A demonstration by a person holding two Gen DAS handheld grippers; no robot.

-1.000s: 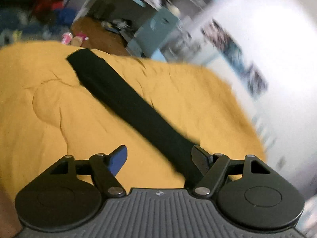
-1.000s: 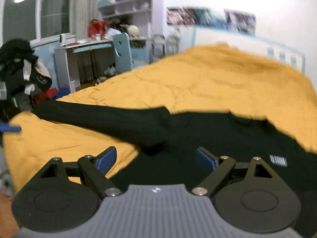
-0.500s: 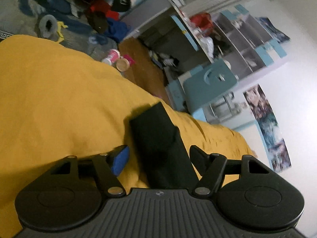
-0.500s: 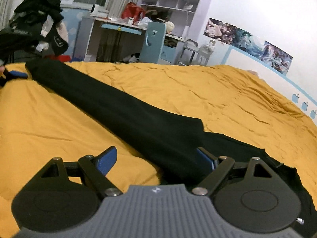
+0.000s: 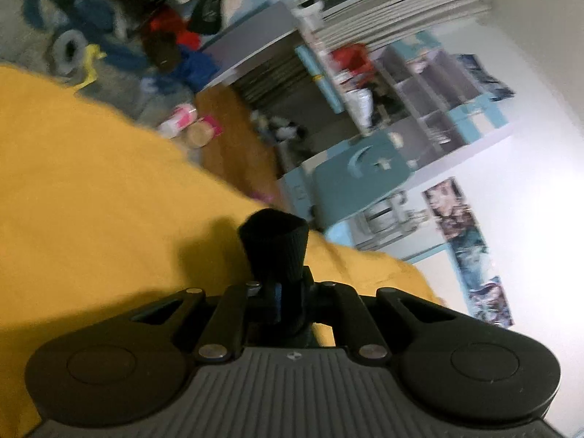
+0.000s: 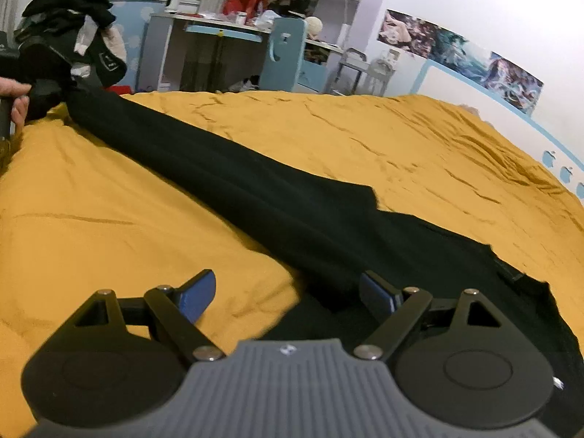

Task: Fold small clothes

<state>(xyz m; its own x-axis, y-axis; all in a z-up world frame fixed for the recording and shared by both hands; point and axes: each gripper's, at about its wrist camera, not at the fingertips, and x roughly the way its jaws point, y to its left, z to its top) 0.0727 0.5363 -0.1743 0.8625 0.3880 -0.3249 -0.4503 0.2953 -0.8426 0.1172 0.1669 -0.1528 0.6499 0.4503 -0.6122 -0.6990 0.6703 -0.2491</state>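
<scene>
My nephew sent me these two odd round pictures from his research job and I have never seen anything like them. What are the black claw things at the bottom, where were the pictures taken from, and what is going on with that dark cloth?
There is no robot here: a person holds a two-finger gripper in each hand, and each carries a wide-angle camera looking out along its fingers. That is why black claws fill the bottom of both pictures.

One picture comes from the left gripper. Its jaws have just been closing and now pinch the ribbed cuff of a black garment.

The other picture comes from the right gripper. It is open, its blue-padded fingers spread just above the cloth, gripping nothing.

The black garment lies on a yellow bedspread, one long sleeve stretched toward the far left, where the person's hand shows.
</scene>
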